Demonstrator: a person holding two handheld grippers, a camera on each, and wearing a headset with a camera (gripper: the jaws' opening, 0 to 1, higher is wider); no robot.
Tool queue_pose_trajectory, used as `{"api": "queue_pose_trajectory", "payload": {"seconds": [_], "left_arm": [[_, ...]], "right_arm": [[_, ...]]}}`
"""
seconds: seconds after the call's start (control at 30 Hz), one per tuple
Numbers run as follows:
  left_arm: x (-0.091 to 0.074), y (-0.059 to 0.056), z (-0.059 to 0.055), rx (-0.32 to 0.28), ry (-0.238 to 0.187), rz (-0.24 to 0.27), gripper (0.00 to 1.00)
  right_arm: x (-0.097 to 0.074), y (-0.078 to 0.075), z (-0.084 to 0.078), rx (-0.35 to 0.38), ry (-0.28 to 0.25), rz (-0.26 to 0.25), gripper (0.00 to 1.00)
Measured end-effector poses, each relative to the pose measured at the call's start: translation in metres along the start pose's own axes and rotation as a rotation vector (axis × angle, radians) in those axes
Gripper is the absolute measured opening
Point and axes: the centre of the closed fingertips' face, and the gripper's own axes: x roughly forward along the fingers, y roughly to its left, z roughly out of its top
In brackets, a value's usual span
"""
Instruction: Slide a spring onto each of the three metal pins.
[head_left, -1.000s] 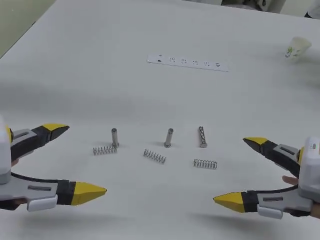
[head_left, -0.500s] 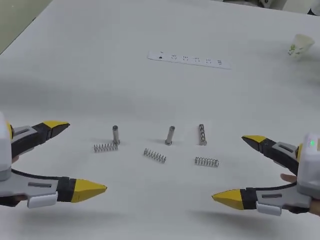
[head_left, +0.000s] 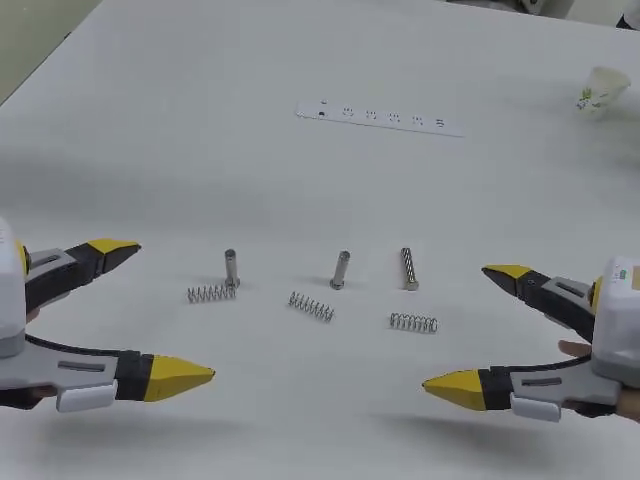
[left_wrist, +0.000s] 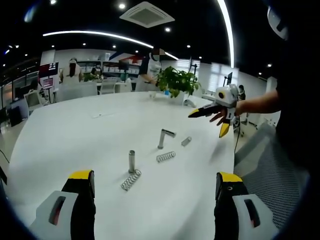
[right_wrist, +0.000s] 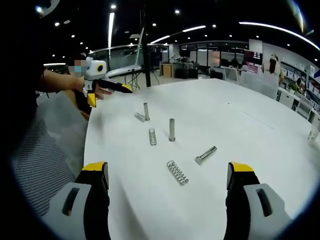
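So the three springs are all lying loose on the table (head_left: 180, 150), each in front of a pin, in a rough row between the two grippers.

- left pin (head_left: 231, 268) stands upright, and the left spring (head_left: 210, 293) lies flat with one end right up by its base
- middle pin (head_left: 340, 270) stands too, though it looks a bit tilted from the head view. The middle spring (head_left: 311, 306) sits at an angle, a little in front of it and to its left, not touching
- right pin (head_left: 408, 269) is the odd one: the right gripper view shows it lying on its side. The right spring (head_left: 413, 322) lies in front of it, apart

The left gripper (head_left: 165, 312) is off to the left of the row with its jaws spread wide and nothing between them. The right gripper (head_left: 460, 326) mirrors it on the right, also wide and holding nothing. Both yellow-tipped pairs point inward at the parts and sit near them without touching anything. Each gripper view catches the other gripper across the table, with a hand on it.

Further back on the table there's a white power strip (head_left: 378, 119), and a paper cup (head_left: 598, 92) at the far right. Behind that, the left gripper view shows a potted plant (left_wrist: 179, 81) and some people in an open office.
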Motion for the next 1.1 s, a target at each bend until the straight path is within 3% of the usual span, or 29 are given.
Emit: {"api": "queue_pose_trajectory", "payload": {"seconds": [0.27, 0.57, 0.8, 1.0, 1.1], "left_arm": [[0.000, 0.001, -0.001, -0.001, 0.002, 0.003, 0.98], [-0.002, 0.003, 0.000, -0.001, 0.001, 0.011, 0.98], [-0.001, 0.002, -0.001, 0.000, 0.003, 0.010, 0.98], [-0.001, 0.001, -0.001, 0.000, 0.004, 0.008, 0.98], [-0.001, 0.002, -0.003, -0.002, 0.007, 0.010, 0.98]], "right_arm": [[0.009, -0.006, 0.011, -0.002, 0.018, 0.009, 0.98], [0.019, -0.027, 0.025, 0.011, 0.036, -0.006, 0.90], [0.028, -0.041, 0.031, 0.118, 0.053, -0.017, 0.73], [0.039, -0.046, 0.033, 0.138, 0.065, -0.031, 0.66], [0.043, -0.054, 0.031, 0.164, 0.085, -0.065, 0.64]]}}
